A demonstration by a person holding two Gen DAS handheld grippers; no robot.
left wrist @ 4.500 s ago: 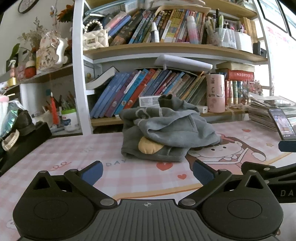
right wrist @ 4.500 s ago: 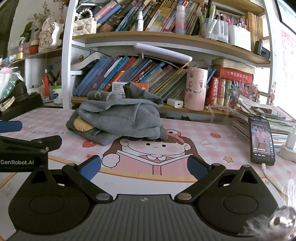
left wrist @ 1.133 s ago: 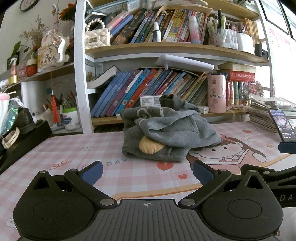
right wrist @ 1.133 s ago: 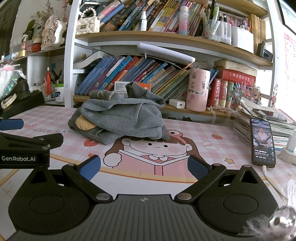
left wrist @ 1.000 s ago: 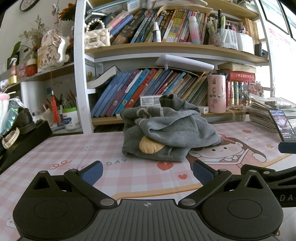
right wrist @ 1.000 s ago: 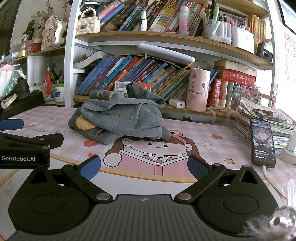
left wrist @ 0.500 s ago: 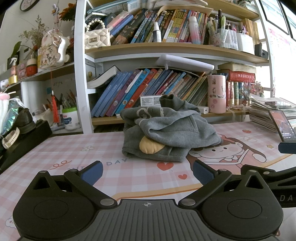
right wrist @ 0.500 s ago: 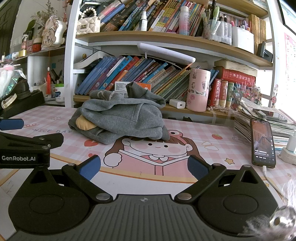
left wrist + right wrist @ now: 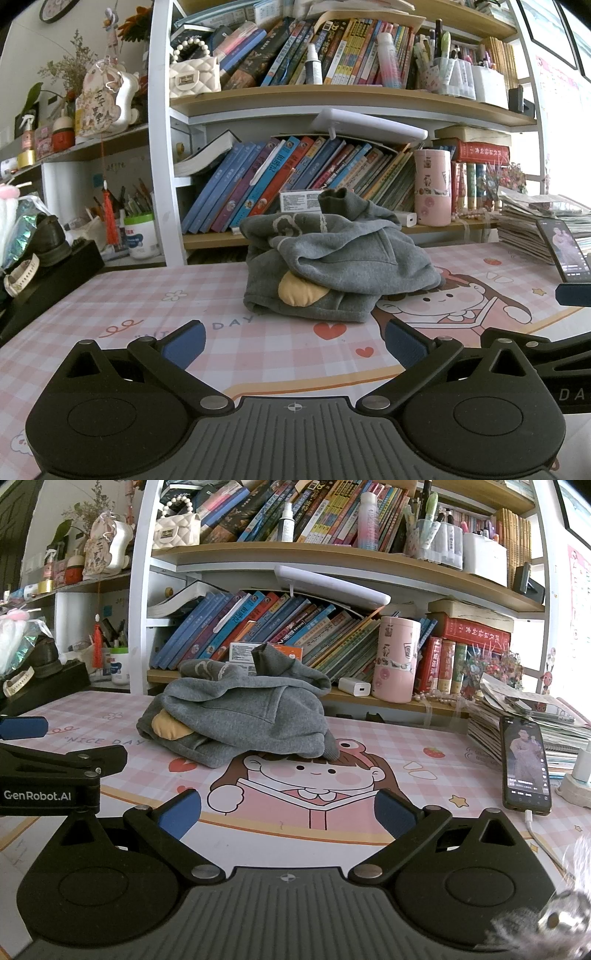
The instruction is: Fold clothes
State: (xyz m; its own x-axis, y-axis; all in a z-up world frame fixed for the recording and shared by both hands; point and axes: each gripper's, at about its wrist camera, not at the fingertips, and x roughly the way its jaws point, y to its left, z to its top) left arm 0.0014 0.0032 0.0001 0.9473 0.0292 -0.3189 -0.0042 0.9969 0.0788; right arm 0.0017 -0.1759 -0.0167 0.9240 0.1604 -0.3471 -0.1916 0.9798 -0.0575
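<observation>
A tall white-framed bookshelf (image 9: 162, 147) rises along the far edge of the desk (image 9: 140, 310), its wooden shelves packed with leaning books, a cream quilted bag and pen pots. The desk carries a pink checked mat (image 9: 369, 734) printed with a cartoon girl (image 9: 306, 779) and the words "NICE DAY".

On the mat, toward the far edge and roughly midway along it, lies the grey hooded sweatshirt (image 9: 332, 258) — a crumpled, unfolded heap with a yellow patch showing at its lower left and one cuff sticking up at the top. Its right-hand part covers the top of the printed girl's head. Neither tool touches it.

At the desk's right edge a stack of magazines (image 9: 524, 720) supports a leaning phone (image 9: 524, 764) with its screen lit, a white cable running from its lower end. A pink patterned tumbler (image 9: 395, 657) stands on the low shelf behind the sweatshirt, just beside a small white charger block (image 9: 354, 686).

The left gripper (image 9: 293, 343) hovers low over the near part of the mat, its blue-padded fingers spread wide with nothing between them. The right gripper (image 9: 286, 810) sits just to its right — likewise spread wide and empty, aimed at the printed girl, well short of the sweatshirt.
</observation>
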